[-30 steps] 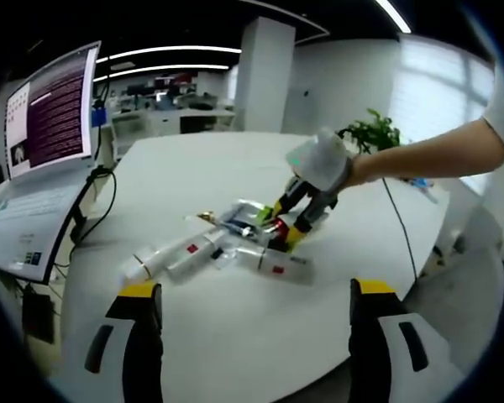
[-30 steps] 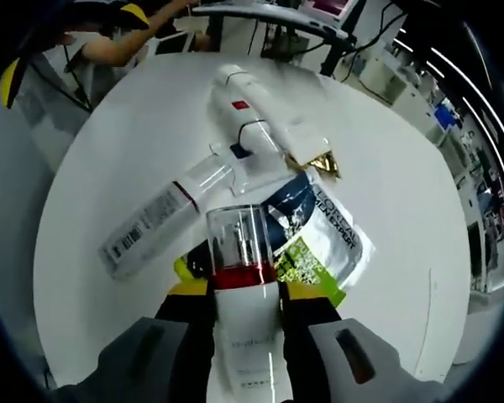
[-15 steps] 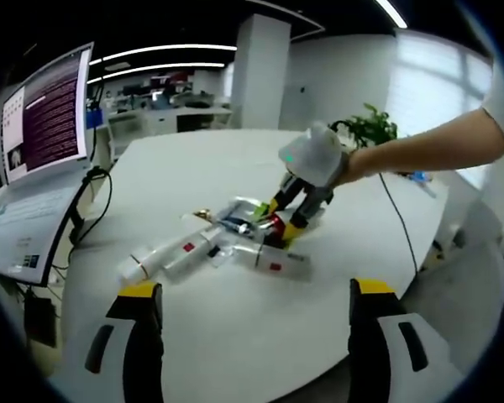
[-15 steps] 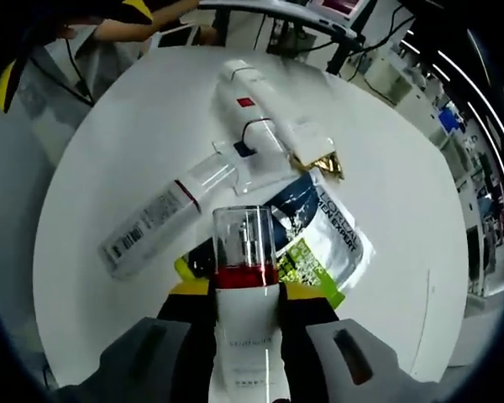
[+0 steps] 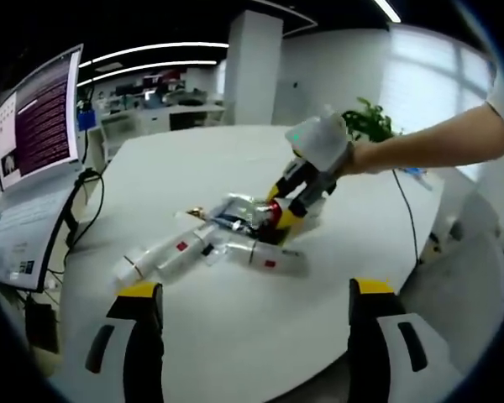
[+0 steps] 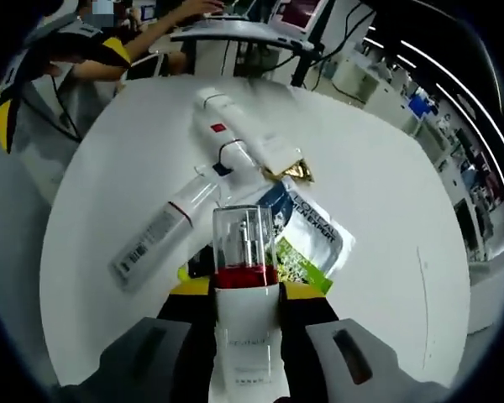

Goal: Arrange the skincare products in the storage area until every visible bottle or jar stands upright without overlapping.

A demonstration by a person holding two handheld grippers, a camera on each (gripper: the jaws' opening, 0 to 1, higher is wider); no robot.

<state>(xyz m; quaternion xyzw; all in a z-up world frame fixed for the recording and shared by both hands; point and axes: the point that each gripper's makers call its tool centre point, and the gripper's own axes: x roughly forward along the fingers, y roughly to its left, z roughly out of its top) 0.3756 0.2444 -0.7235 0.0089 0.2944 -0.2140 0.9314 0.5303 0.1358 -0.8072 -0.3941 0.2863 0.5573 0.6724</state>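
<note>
Office: white pillar (image 5: 254, 67), ceiling strip-lights (image 5: 155, 50)

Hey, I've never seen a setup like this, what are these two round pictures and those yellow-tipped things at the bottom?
There is no robot here. A person holds a hand-held gripper in each hand, and each one carries a fisheye camera looking out along its two jaws.

In the left gripper view, the left hand-held gripper has its jaws wide apart with nothing between them. Across the round white table you see the person's other arm with the right hand-held gripper reaching into a pile of skincare products.

In the right gripper view, that right hand-held gripper is clamped on a white pump bottle with a red band and a clear cap. Beyond it on the table lie white tubes on their sides and a printed sachet.
</note>
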